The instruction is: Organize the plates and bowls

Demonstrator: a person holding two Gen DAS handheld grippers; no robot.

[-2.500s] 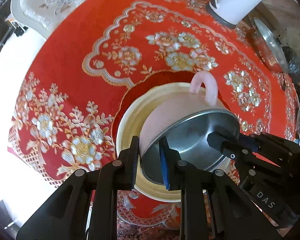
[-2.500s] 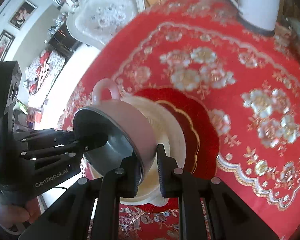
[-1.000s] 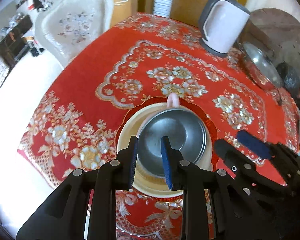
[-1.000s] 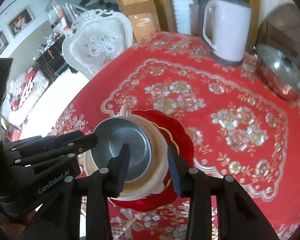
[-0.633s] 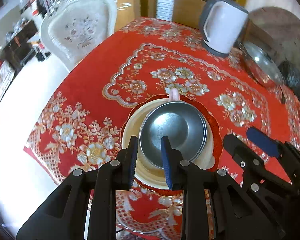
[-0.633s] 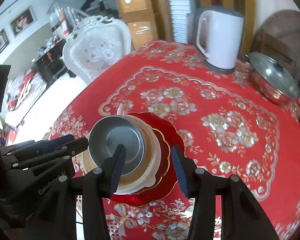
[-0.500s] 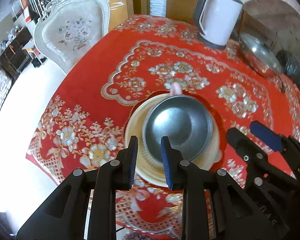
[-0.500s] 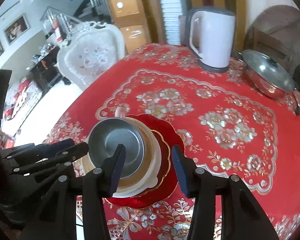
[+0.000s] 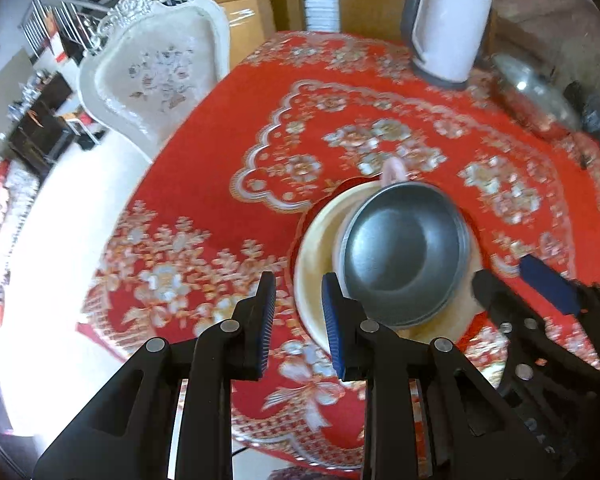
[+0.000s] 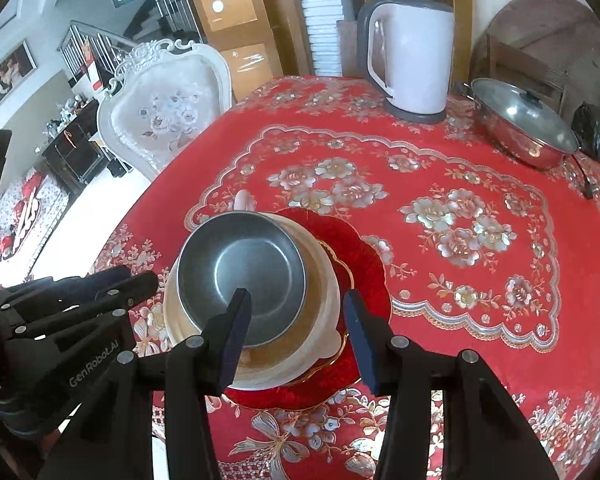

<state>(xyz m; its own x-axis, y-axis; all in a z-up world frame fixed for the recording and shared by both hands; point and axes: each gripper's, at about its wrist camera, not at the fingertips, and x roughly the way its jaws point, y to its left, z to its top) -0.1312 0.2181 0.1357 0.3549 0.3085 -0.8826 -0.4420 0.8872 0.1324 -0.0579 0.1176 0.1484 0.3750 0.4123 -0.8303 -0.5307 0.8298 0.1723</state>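
Observation:
A steel-lined pink bowl (image 9: 404, 256) with a pink handle sits inside a cream bowl (image 9: 320, 248), stacked on a red gold-rimmed plate (image 10: 360, 264). The same stack shows in the right wrist view with the steel bowl (image 10: 244, 264) on top. My left gripper (image 9: 296, 312) is open and empty, above and left of the stack. My right gripper (image 10: 296, 328) is open and empty, above the stack's near edge. Each gripper shows in the other's view, the right one (image 9: 528, 280) and the left one (image 10: 136, 284).
A red floral tablecloth (image 10: 460, 208) covers the round table. A white electric kettle (image 10: 412, 56) and a lidded steel pot (image 10: 524, 120) stand at the far side. A white ornate chair (image 10: 164, 108) is at the table's left.
Both grippers let go of the pink bowl, which now rests in the cream bowl. Both have lifted up and back from the stack, and the right jaws have opened wider.

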